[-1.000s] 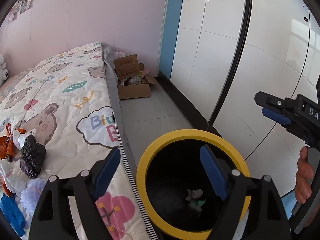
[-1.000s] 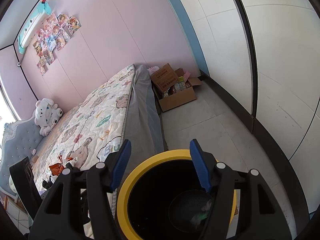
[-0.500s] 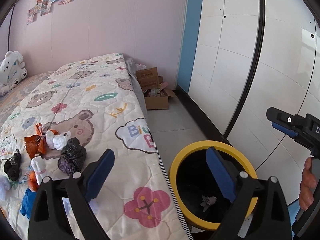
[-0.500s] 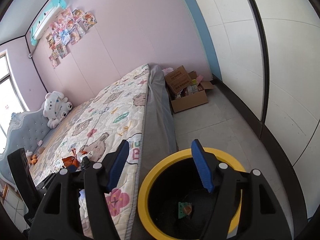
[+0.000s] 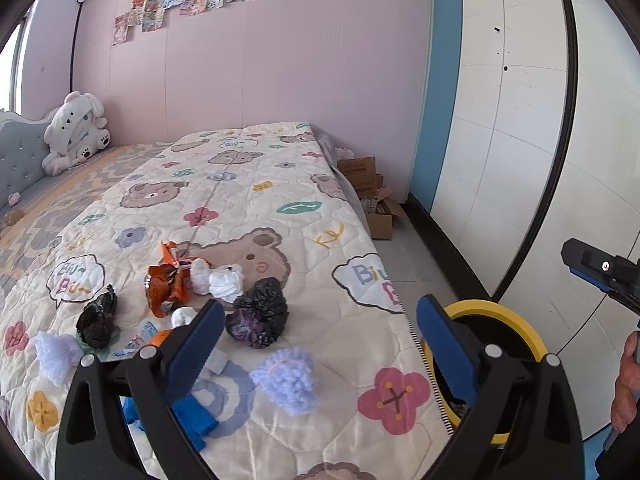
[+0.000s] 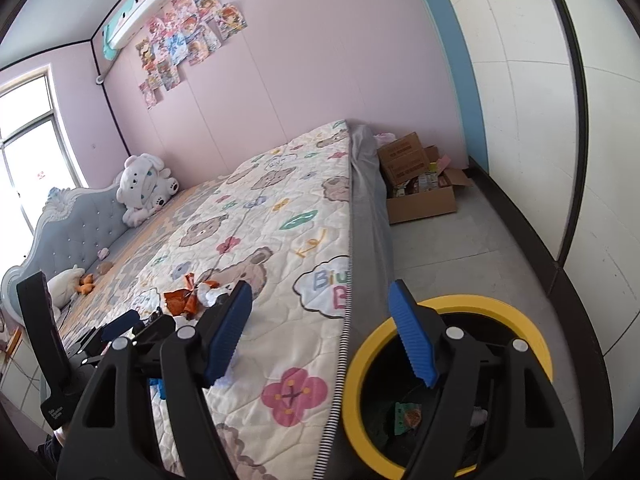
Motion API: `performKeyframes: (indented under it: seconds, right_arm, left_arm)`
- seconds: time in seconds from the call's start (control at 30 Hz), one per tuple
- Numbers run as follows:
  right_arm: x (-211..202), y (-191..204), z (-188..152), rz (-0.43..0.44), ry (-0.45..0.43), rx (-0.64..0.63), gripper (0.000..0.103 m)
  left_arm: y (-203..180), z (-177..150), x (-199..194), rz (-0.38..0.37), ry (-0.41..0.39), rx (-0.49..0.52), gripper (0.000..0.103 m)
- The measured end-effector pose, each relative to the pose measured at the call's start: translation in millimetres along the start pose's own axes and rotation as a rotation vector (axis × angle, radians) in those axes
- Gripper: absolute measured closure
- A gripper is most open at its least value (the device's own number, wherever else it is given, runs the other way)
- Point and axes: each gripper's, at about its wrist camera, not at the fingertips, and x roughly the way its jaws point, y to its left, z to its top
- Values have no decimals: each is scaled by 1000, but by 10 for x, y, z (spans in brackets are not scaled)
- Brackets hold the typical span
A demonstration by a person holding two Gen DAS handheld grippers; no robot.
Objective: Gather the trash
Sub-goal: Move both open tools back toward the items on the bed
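Note:
Trash lies in a heap on the quilted bed (image 5: 248, 208): an orange wrapper (image 5: 168, 284), white crumpled tissue (image 5: 224, 282), two black bags (image 5: 260, 314), lilac fluffy balls (image 5: 286, 378) and a blue piece (image 5: 192, 420). A black bin with a yellow rim (image 5: 500, 312) stands on the floor against the bed's side; scraps (image 6: 406, 416) lie at its bottom. My left gripper (image 5: 318, 320) hovers over the bed's near corner, jaws opening, nothing between them. My right gripper (image 6: 320, 300) hangs above the bed's edge and the bin (image 6: 400, 328), jaws opening and empty.
An open cardboard box (image 6: 420, 188) of packets sits on the floor at the bed's far end. White wardrobe doors (image 5: 520, 160) line the right side. A white plush toy (image 5: 74, 132) leans on the grey headboard (image 6: 80, 220). A hand (image 5: 628, 384) shows at the right edge.
Both views have swung left and risen from above the bin toward the bed. The bin has slid to the lower right, the trash heap has come into view, and both pairs of jaws stand wider.

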Motion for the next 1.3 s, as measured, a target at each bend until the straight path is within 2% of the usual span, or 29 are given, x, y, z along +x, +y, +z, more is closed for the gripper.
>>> performKeyframes:
  seconds: [0.63, 1.1, 1.3]
  right_arm:
    - [334, 951, -74, 95, 51, -138, 31]
    - [682, 1435, -218, 123, 118, -213, 30]
    - [922, 1563, -328, 128, 162, -238, 29]
  left_arm:
    - [1136, -5, -432, 214, -52, -66, 8]
    - [1834, -154, -440, 331, -20, -113, 8]
    - [2136, -274, -340, 380, 18, -137, 8]
